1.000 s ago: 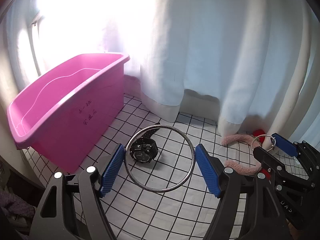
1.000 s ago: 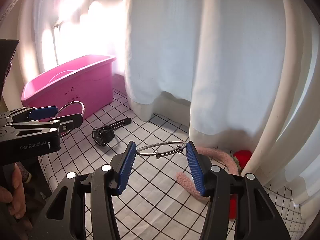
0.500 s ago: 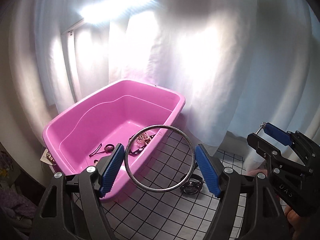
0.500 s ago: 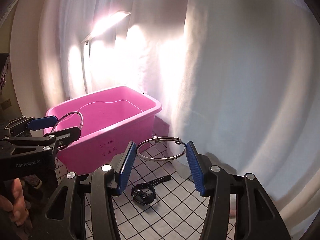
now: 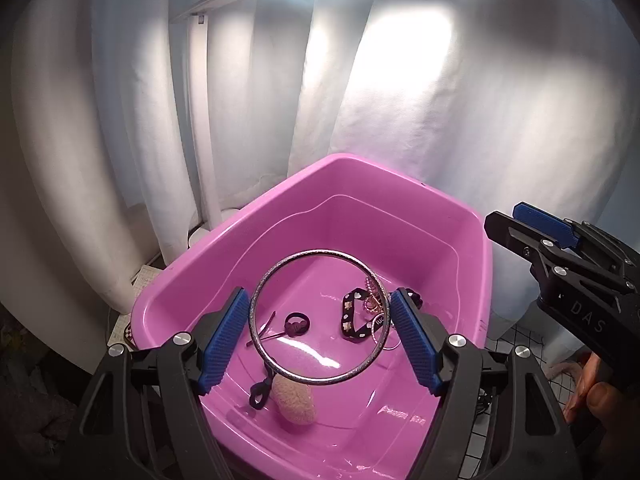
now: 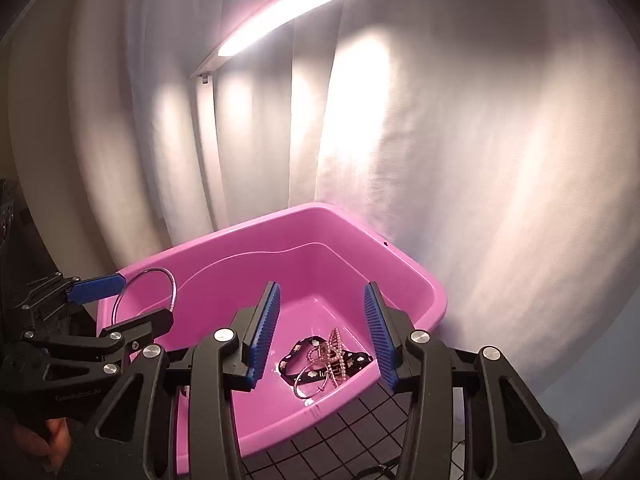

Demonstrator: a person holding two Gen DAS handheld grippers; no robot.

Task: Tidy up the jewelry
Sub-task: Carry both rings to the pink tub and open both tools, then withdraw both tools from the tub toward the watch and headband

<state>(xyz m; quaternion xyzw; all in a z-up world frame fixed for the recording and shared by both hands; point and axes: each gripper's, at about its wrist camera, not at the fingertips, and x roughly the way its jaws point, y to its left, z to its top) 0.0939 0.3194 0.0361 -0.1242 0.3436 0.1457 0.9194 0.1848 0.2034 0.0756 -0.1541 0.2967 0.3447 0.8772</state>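
My left gripper (image 5: 320, 340) is shut on a large silver bangle (image 5: 280, 368) and holds it above the pink tub (image 5: 472, 216); it also shows in the right wrist view (image 6: 120, 304) with the bangle (image 6: 172, 280). My right gripper (image 6: 322, 332) is open and empty above the tub's (image 6: 424, 276) near corner. A smaller silver ring (image 6: 310, 380) lies in the tub beside a black patterned band (image 6: 296, 350) and a pink hair claw (image 6: 334, 354). The tub also holds a black hair tie (image 5: 297, 324), a dark clip (image 5: 260, 390) and a fuzzy pink piece (image 5: 294, 400).
White curtains (image 5: 400, 120) hang behind the tub. A lamp bar (image 6: 296, 12) glows overhead on a white post (image 5: 204, 140). The black-grid cloth (image 6: 340, 448) shows in front of the tub. The right gripper's body (image 5: 572, 280) is at the right of the left wrist view.
Both grippers rose and moved over the tub. The right gripper opened and the smaller ring it held now lies in the tub. The left gripper still holds the bangle.
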